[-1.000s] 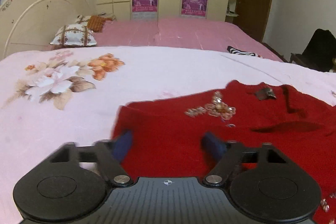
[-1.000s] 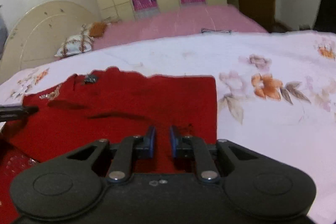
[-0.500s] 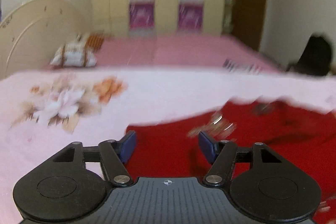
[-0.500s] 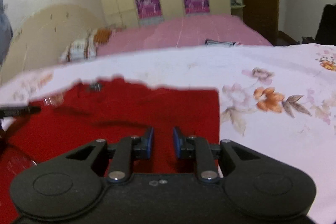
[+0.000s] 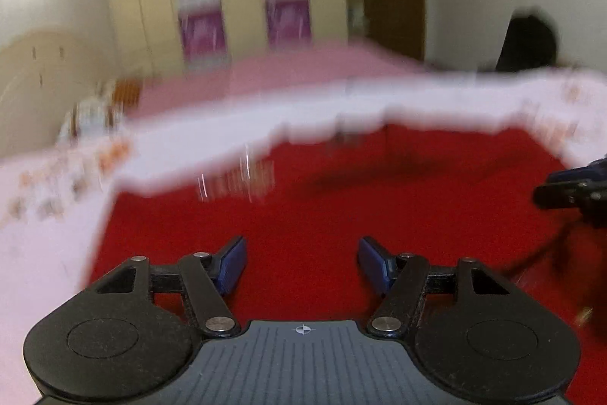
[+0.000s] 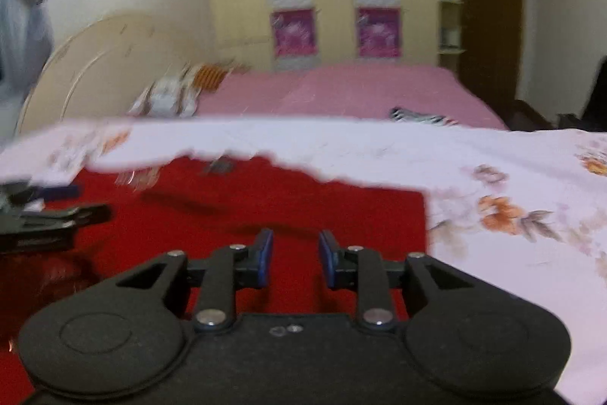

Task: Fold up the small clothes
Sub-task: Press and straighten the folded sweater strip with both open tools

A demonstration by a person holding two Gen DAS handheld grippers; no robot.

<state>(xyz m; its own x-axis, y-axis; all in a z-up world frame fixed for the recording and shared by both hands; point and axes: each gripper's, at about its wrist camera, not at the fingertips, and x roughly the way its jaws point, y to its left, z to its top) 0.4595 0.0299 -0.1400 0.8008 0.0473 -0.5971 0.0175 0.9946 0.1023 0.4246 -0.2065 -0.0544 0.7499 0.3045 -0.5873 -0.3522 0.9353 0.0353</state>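
Left wrist view: red sweater (image 5: 341, 207) lies flat on the bed (image 5: 45, 253), directly beneath both claws; left claw (image 5: 301, 262) has just been spreading, empty, right claw (image 6: 295, 259) parted, empty, nearer the sweater's right edge

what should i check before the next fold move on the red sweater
1. Left hand-held gripper empty, jaws apart, just been opening: ok.
2. Right hand-held gripper empty, jaws narrowly apart: ok.
3. Red sweater lying on the floral sheet, right edge straight: ok.
4. Sweater flat, no wrinkles: cannot tell, both views blurred.
5. Beaded decoration clear of both grippers: ok.
6. Sweater's near edge in view: not ok, hidden behind the grippers.
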